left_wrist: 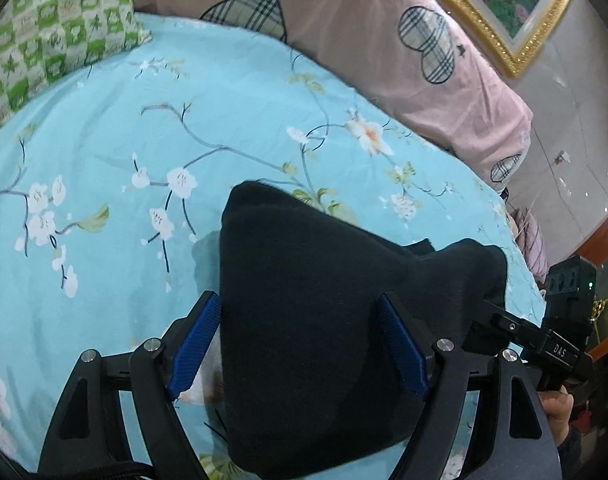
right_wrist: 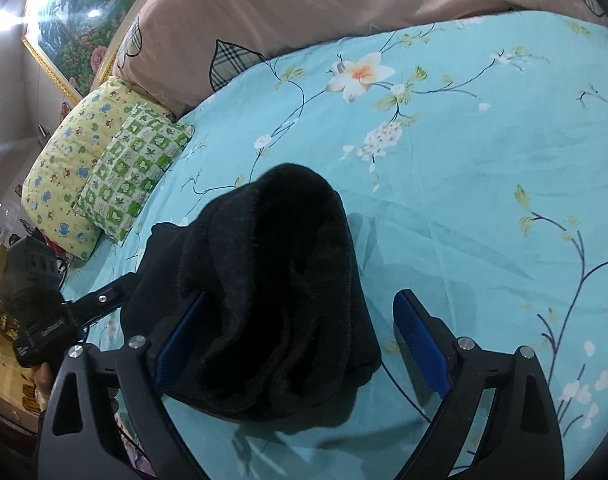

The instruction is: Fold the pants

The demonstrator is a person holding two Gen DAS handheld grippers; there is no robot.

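Observation:
The black pants (left_wrist: pixel 316 320) lie bunched in a thick folded bundle on the blue floral bed sheet (left_wrist: pixel 143 140). My left gripper (left_wrist: pixel 299 344) is open with its blue pads on either side of the bundle, fabric filling the gap. In the right wrist view the pants (right_wrist: pixel 263 300) show their fuzzy lining. My right gripper (right_wrist: pixel 304 336) is open; its left pad (right_wrist: pixel 179 340) touches the bundle's side and its right pad (right_wrist: pixel 420 344) stands apart over bare sheet (right_wrist: pixel 464 160). The right gripper also shows in the left wrist view (left_wrist: pixel 544 340), at the bundle's right end.
A green checked pillow (left_wrist: pixel 51 36) lies at the far left and a pink quilt (left_wrist: pixel 384 40) runs along the back. In the right wrist view, a yellow pillow (right_wrist: pixel 71 160) and the green pillow (right_wrist: pixel 135 168) sit at left. A gold-framed painting (left_wrist: pixel 504 8) hangs on the wall.

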